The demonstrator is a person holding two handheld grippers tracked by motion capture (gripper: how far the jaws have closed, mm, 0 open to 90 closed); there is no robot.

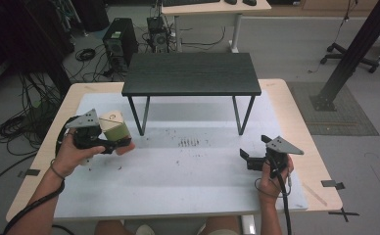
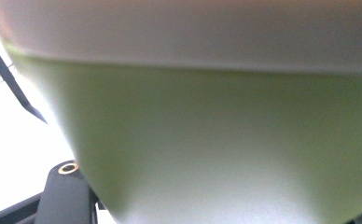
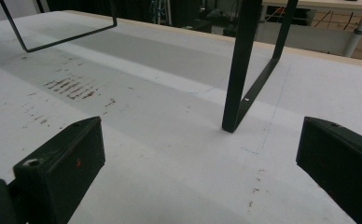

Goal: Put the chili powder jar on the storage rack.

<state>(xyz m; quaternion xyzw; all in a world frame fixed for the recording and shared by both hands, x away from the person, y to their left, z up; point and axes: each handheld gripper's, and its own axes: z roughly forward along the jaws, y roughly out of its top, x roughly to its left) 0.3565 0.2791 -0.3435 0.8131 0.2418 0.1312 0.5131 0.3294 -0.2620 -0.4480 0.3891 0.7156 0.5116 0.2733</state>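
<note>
A pale wooden tabletop (image 1: 296,105) carries a grey-white mat (image 1: 193,171) with dark scuff marks near its middle. A small black stand (image 1: 192,73) on thin metal legs sits on the far half of the tabletop. Behind the stand, on the grey floor (image 1: 286,49), a black computer tower (image 1: 119,41) stands to the left among tangled cables (image 1: 16,127). A light desk (image 1: 217,10) lies further back. Right of the stand, a dark slanted post (image 1: 354,49) meets a floor plate, with a chair base (image 1: 349,58) beyond.
</note>
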